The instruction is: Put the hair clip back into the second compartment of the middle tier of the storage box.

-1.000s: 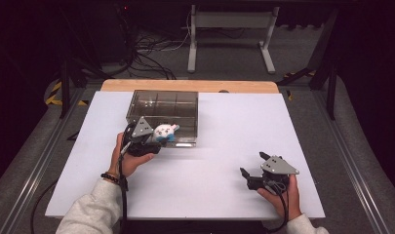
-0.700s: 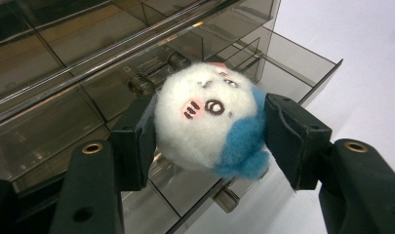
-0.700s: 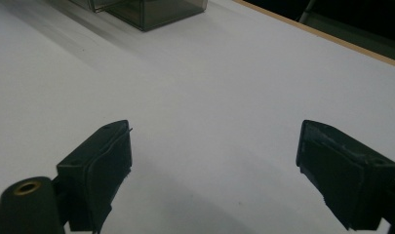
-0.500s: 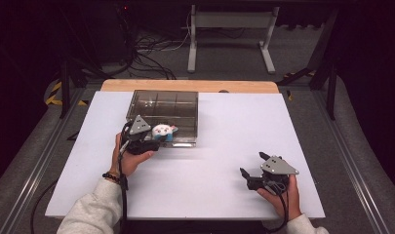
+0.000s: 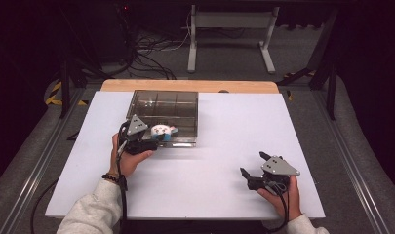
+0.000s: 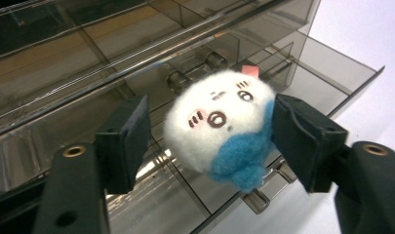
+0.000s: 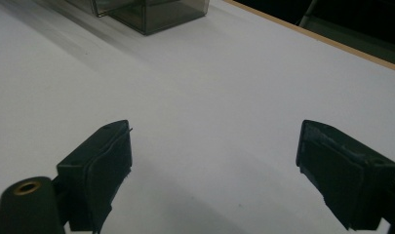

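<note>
The left gripper (image 6: 209,141) stood at the near edge of the smoky plastic box (image 5: 178,100), jaws parted around but not clamping a white-and-blue plush toy (image 6: 222,124) over the front compartment, while the right gripper (image 5: 256,170) rested open, well apart.

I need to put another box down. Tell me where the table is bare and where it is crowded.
Bare: the wide stretch of white table between the clear box and the right gripper, plus the strip right of the box up to the wooden edge. Crowded: the box's near edge, where the left gripper has the plush toy between its jaws.
</note>
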Motion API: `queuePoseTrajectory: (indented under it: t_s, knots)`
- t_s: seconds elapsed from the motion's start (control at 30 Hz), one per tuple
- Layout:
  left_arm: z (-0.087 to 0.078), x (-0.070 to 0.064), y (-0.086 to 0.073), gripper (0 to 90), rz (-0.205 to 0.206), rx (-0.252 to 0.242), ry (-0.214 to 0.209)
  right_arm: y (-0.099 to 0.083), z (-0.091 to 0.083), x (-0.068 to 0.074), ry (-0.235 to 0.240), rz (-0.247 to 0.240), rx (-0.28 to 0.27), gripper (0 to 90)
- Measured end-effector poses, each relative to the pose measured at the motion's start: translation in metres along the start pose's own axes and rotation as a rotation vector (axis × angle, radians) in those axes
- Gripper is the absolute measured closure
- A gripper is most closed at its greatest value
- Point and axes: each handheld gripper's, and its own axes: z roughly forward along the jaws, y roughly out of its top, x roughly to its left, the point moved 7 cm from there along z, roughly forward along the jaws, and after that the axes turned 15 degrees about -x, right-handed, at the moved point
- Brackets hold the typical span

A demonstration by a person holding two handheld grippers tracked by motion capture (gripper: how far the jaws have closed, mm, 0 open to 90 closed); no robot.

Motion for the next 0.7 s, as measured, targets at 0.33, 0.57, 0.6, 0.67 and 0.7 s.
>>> queuePoseTrajectory:
  t_s: [0.33, 0.57, 0.6, 0.67, 0.7]
  knots:
    - [-0.008, -0.004, 0.010, 42.5, 0.035, -0.075, -0.004, 0.001, -0.001, -0.001, 0.001, -0.003, -0.007, 13.8]
    - [-0.004, -0.007, 0.001, 55.0, 0.069, -0.013, -0.022, 0.001, -0.001, 0.000, 0.005, -0.006, -0.003, 13.7]
    - [-0.004, -0.007, 0.000, 56.9, 0.071, -0.009, -0.024, 0.001, -0.001, 0.000, 0.005, -0.007, -0.003, 13.8]
    - [-0.002, -0.007, -0.002, 58.4, 0.073, 0.005, -0.019, 0.001, -0.001, 0.000, 0.005, -0.003, -0.003, 13.8]
    - [-0.001, -0.006, -0.003, 58.8, 0.072, 0.008, -0.017, 0.000, -0.001, 0.000, 0.005, -0.004, -0.004, 13.8]
